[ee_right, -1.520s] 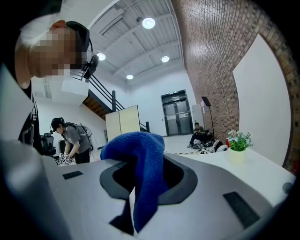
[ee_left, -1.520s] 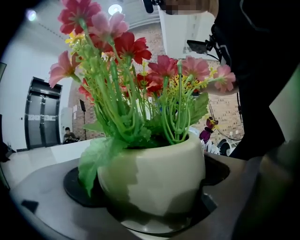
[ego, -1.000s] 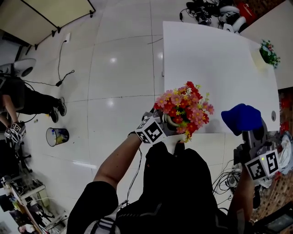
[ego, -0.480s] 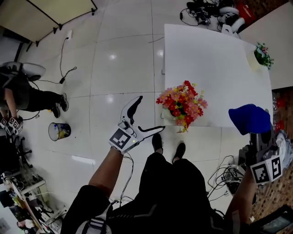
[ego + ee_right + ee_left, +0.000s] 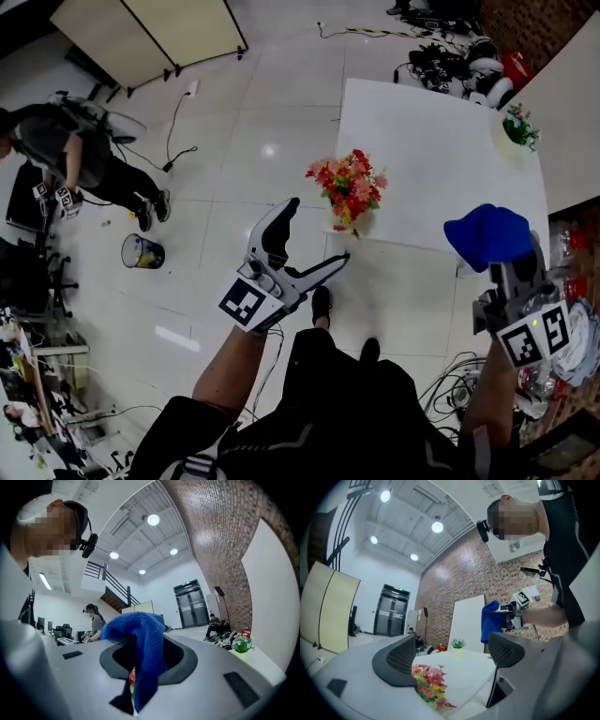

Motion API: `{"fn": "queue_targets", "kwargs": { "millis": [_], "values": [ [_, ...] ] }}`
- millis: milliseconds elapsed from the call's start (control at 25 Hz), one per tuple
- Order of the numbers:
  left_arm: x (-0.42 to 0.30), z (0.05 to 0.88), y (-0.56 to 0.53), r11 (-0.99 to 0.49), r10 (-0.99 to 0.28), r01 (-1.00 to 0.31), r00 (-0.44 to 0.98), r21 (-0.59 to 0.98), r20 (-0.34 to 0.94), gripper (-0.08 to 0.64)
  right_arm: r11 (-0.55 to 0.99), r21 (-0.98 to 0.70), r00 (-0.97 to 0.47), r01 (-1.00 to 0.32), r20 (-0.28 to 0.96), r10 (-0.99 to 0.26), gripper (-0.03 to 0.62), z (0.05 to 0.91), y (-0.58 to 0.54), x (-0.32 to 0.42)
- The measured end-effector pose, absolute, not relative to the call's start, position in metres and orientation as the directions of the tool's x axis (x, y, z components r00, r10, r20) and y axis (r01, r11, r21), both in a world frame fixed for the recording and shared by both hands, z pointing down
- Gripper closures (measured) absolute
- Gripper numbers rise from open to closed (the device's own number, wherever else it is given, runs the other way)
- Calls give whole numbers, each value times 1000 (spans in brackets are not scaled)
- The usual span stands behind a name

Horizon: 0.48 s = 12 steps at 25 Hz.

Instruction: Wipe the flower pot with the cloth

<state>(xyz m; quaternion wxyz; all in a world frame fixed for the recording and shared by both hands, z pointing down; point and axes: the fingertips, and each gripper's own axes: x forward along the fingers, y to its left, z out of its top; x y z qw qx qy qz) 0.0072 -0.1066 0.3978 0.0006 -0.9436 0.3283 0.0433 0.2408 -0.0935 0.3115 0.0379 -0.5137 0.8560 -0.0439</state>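
The flower pot (image 5: 350,190), full of red, pink and yellow flowers, stands at the near left corner of the white table (image 5: 427,155). My left gripper (image 5: 319,230) hovers off the table's edge, near the pot but apart from it. It is open with nothing between the jaws, which have just been closing a little. In the left gripper view the flowers (image 5: 429,684) show low between the open jaws, past my left gripper (image 5: 450,654). My right gripper (image 5: 508,270) is held up at the right, shut on the blue cloth (image 5: 487,235). That cloth (image 5: 142,637) drapes over my right gripper (image 5: 144,660).
A small green plant in a pale pot (image 5: 514,127) sits at the table's far right edge. Cables and gear (image 5: 459,64) lie on the floor beyond the table. At the left are a bin (image 5: 142,250), a person (image 5: 80,150) and cream partition boards (image 5: 150,33).
My left gripper, which was at the flower pot, has come off it, opened, and moved left and up. The right gripper has risen with the cloth. The pot stays on the table.
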Motion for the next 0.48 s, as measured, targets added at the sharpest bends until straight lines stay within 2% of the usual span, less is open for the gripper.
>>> {"fn": "queue_targets", "kwargs": {
  "millis": [120,240,320,400,480],
  "values": [
    [22,377,-68,-752,-657,-659,749,5,-82,84,498,-131,-499,-857,-32,-866,502,303,-66,252],
    [14,356,-46,-673,-737,-739,674,-29,-61,173,512,-142,-513,-847,-34,-858,502,296,-43,250],
    [0,342,-32,-630,-774,-777,629,-18,-65,185,527,-124,-527,-841,-33,-849,502,293,-27,239],
    [-13,329,-17,-607,-792,-795,604,2,-85,300,528,-123,-528,-840,-35,-848,502,291,-13,227],
    [-24,318,-1,-584,-807,-812,581,-1,-104,329,520,-135,-520,-844,-37,-853,502,291,4,215]
  ]
}}
